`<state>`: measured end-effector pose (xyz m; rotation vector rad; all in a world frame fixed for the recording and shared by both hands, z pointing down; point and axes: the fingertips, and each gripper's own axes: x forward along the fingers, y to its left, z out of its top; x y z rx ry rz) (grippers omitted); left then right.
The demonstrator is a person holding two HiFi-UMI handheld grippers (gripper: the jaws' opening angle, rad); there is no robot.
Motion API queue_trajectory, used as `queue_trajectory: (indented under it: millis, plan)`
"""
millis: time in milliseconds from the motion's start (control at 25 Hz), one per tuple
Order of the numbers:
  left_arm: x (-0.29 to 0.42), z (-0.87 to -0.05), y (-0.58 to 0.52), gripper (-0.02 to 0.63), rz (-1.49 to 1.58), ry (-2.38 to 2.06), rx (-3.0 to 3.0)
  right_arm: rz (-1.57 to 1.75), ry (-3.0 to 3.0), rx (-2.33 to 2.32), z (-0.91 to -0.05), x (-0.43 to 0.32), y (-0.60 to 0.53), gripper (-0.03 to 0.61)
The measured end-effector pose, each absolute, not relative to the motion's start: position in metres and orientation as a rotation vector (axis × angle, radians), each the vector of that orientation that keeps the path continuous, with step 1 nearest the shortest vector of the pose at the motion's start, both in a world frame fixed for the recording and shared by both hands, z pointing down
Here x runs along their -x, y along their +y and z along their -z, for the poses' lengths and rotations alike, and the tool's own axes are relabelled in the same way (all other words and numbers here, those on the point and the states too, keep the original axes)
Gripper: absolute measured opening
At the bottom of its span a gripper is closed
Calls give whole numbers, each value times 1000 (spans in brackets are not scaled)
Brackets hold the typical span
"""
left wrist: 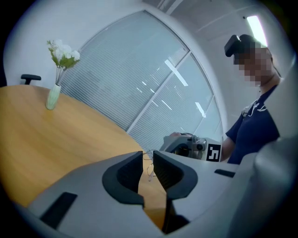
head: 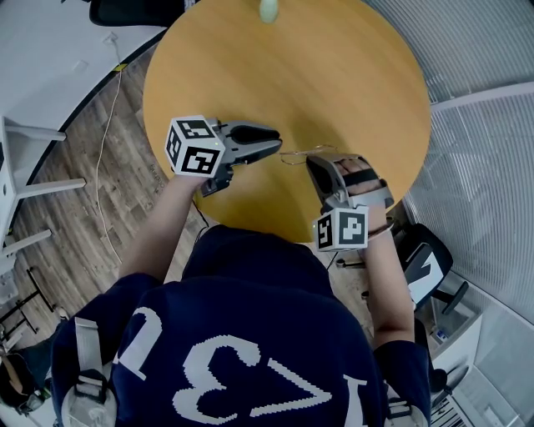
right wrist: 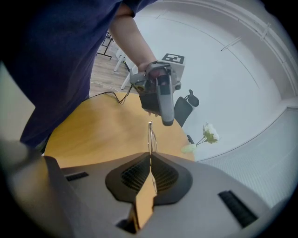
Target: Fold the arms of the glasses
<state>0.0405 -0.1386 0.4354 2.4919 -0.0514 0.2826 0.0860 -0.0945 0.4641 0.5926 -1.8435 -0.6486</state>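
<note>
Thin wire-framed glasses [head: 296,156] hang just above the round wooden table [head: 334,75], near its front edge. My right gripper [head: 314,163] is shut on them; in the right gripper view the wire frame [right wrist: 150,135] rises straight out from between the closed pads. My left gripper [head: 279,143] reaches in from the left, its tips close beside the glasses. Its jaws stand apart with a narrow gap, and in the left gripper view the wire [left wrist: 149,168] shows through that gap, beyond the pads. The pads do not press on it.
A small vase of white flowers [head: 268,8] stands at the table's far edge, also visible as the vase [left wrist: 53,95] in the left gripper view. An office chair [right wrist: 184,109] stands beyond the table. A wooden floor with a cable [head: 104,133] lies to the left.
</note>
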Motion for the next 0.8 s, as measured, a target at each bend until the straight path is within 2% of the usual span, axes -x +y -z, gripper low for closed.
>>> queue_trajectory:
  millis: [280, 800]
  plan:
    - [-2, -438, -178, 57, -159, -433, -2508, 367, -1855, -537, -508, -106, -121, 31]
    - [31, -466, -161, 57, -183, -529, -2433, -279, -1856, -196, -626, -134, -157, 31]
